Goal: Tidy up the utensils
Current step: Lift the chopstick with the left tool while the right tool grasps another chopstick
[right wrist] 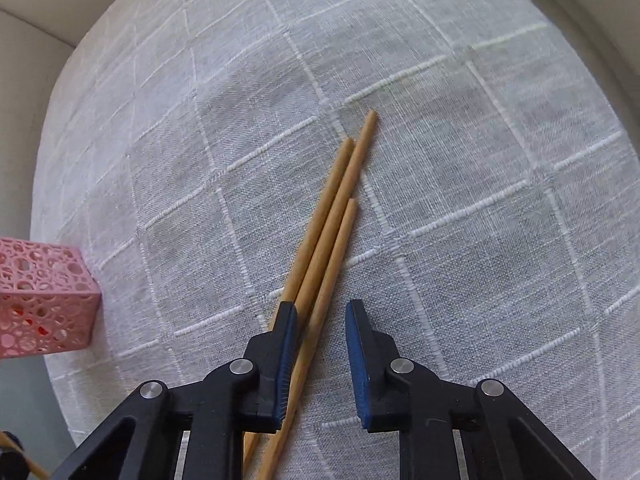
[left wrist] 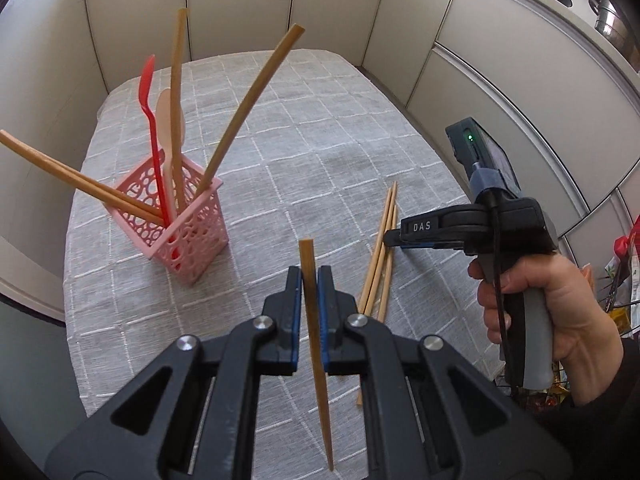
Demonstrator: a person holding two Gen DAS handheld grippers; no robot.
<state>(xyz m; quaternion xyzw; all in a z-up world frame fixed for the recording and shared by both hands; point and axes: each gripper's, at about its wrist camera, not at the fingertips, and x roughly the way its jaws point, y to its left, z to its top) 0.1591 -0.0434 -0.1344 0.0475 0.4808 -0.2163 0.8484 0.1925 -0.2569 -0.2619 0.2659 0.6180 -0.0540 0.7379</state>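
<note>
My left gripper is shut on a wooden chopstick and holds it above the table, right of the pink lattice basket. The basket holds several chopsticks, a red utensil and a pale spoon. Three loose chopsticks lie on the cloth. In the right wrist view my right gripper is open just over these chopsticks, its fingers astride the rightmost one. The right gripper also shows in the left wrist view.
The table has a grey checked cloth. Beige cabinet panels surround it at the back and right. The basket's corner shows at the left of the right wrist view. Clutter sits at the far right.
</note>
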